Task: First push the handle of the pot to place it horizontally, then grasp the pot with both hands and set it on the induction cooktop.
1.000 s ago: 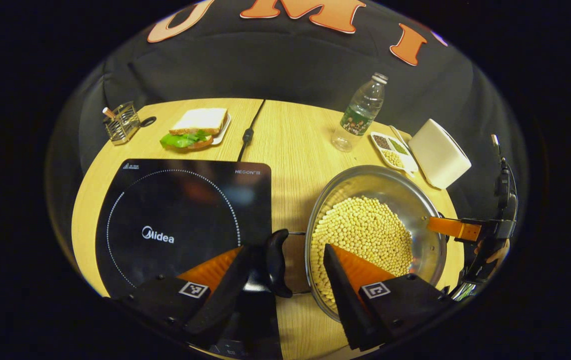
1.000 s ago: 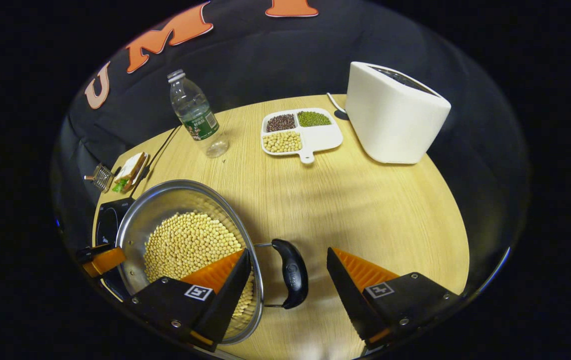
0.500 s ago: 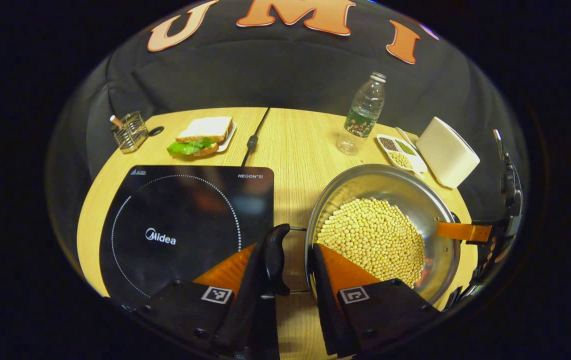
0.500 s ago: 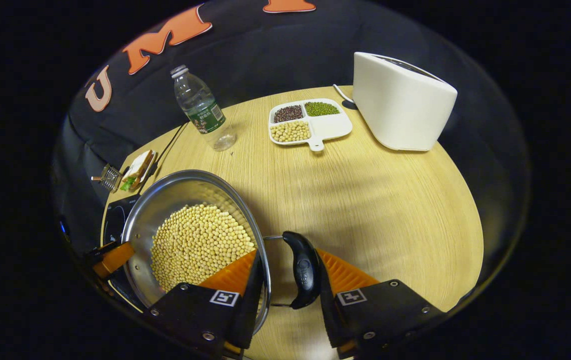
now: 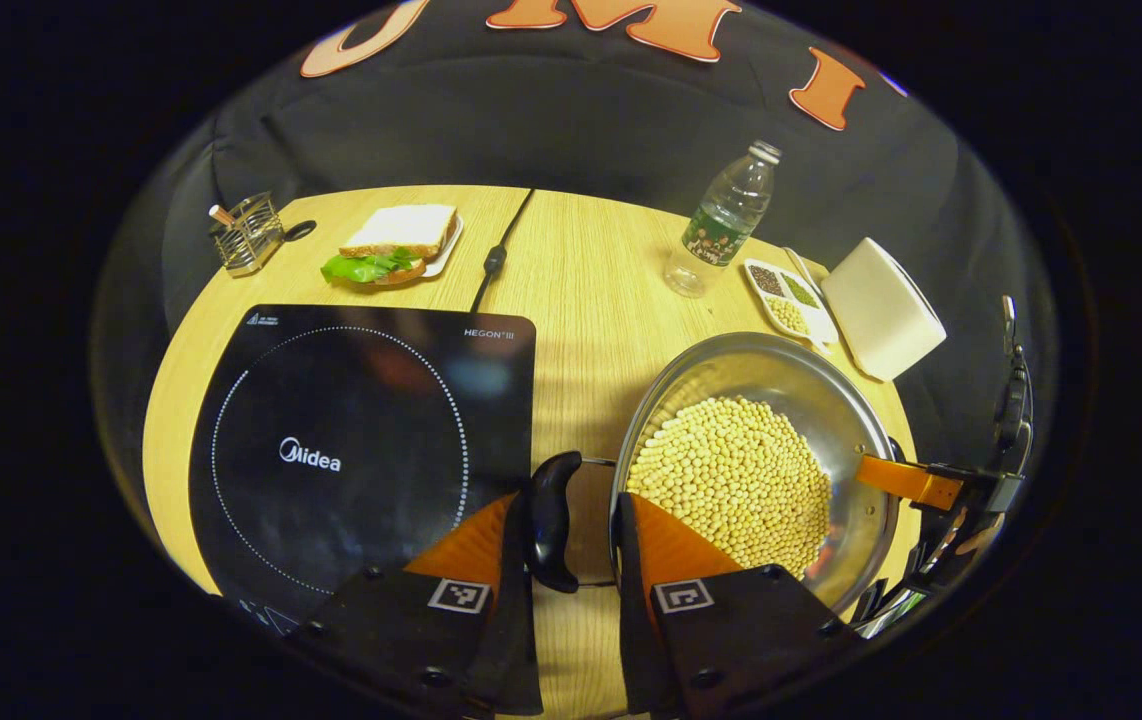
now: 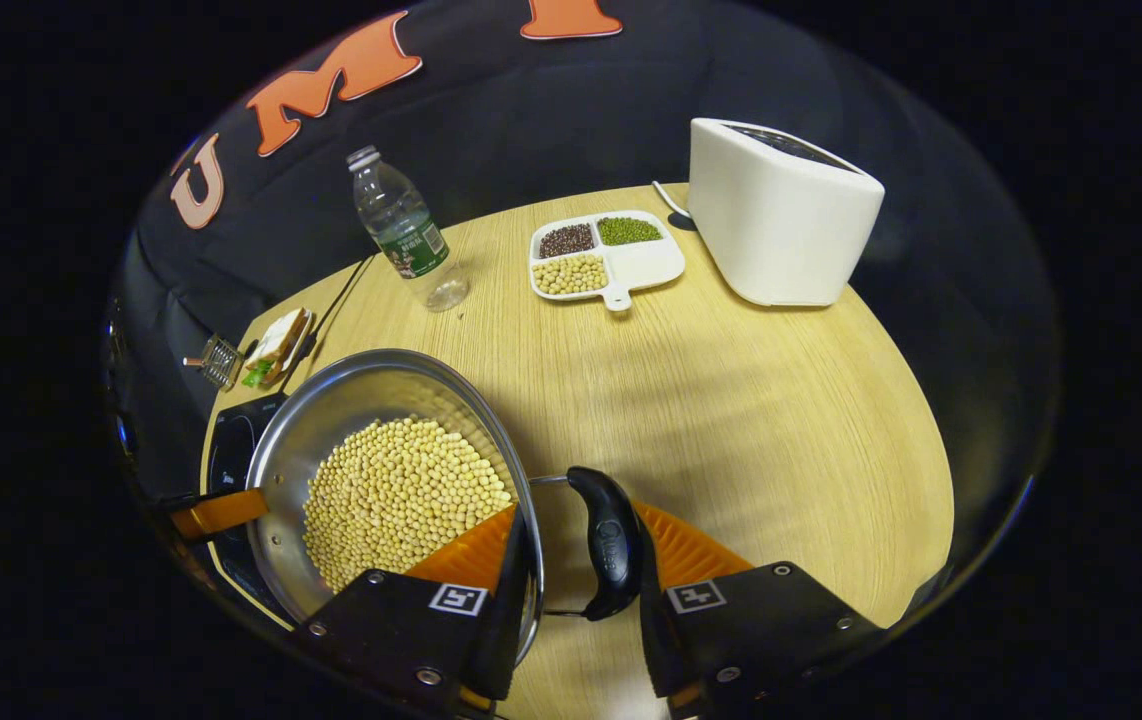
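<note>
Each gripper's fingers, left gripper point(image 5: 571, 590) and right gripper point(image 6: 571, 600), clench a black handle point(image 5: 553, 520) and rim of the bean-filled pot point(image 5: 761, 470), which sits right of the induction cooktop point(image 5: 351, 450); uneven lifting could tilt it, spilling beans onto the tabletop point(image 6: 711, 400).

Dim booth, warm overhead light. Wooden table point(image 6: 731, 400) is brightest at centre and falls off toward the rim. Soft shadow bands cross it. Faint glare on induction cooktop point(image 5: 351, 440) glass and pot point(image 5: 781, 370) wall. Strong fisheye curvature; edges soft.
</note>
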### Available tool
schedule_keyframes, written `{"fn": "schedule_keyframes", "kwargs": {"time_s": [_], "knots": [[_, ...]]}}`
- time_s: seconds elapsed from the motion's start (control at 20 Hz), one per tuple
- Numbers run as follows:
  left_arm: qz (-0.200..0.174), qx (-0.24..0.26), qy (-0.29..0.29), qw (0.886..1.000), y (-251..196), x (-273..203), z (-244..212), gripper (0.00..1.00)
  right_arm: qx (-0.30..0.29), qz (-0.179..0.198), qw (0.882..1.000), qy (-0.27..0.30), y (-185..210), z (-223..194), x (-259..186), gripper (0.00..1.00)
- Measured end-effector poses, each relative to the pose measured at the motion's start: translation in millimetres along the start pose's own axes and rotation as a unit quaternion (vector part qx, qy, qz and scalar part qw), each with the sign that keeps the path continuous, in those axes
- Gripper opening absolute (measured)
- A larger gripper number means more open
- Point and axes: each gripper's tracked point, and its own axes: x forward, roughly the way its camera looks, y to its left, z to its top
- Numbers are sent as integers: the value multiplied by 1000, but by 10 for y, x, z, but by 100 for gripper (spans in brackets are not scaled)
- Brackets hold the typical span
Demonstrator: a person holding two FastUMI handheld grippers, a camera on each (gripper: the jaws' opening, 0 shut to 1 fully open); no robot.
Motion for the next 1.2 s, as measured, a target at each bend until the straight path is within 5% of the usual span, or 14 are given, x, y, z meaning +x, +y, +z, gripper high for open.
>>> {"fn": "schedule_keyframes", "kwargs": {"time_s": [0.55, 1.2], "knots": [[-18, -21, -7, 1000, 312, -451, 265, 46, -2, 11, 1000, -22, 410, 186, -461, 51], [-18, -39, -22, 999, 1693, -965, 608, 46, -15, 29, 999, -27, 1869, 229, -697, 51]]}}
